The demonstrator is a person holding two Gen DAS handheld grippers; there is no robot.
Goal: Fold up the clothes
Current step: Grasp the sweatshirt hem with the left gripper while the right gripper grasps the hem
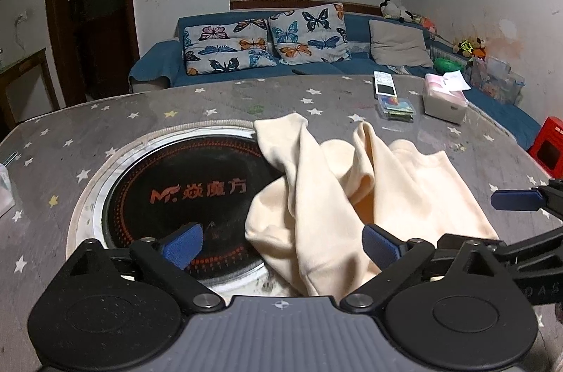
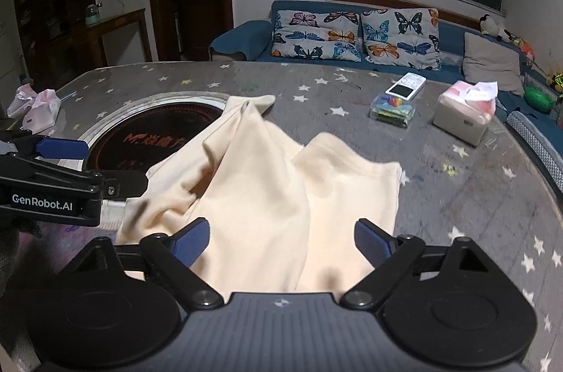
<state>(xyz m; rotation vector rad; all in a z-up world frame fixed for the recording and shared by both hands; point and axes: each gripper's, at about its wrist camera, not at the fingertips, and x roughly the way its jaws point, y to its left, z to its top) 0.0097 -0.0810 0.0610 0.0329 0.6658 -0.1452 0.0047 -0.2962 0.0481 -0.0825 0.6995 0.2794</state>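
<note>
A cream garment (image 1: 352,196) lies crumpled on the grey star-patterned table (image 1: 140,118), partly over a round black cooktop (image 1: 183,192). It also shows in the right wrist view (image 2: 267,182). My left gripper (image 1: 281,243) is open, its jaws wide apart just above the garment's near edge, holding nothing. My right gripper (image 2: 281,240) is open, its blue pads either side of the garment's near part, holding nothing. The right gripper also shows at the right edge of the left wrist view (image 1: 520,199). The left gripper shows at the left edge of the right wrist view (image 2: 63,148).
A tissue box (image 1: 445,97), a small clear box of coloured items (image 1: 396,108) and a white remote (image 1: 385,85) sit at the table's far right. A pink bag (image 2: 35,108) lies at the far left. A blue sofa (image 1: 246,65) with butterfly cushions stands behind.
</note>
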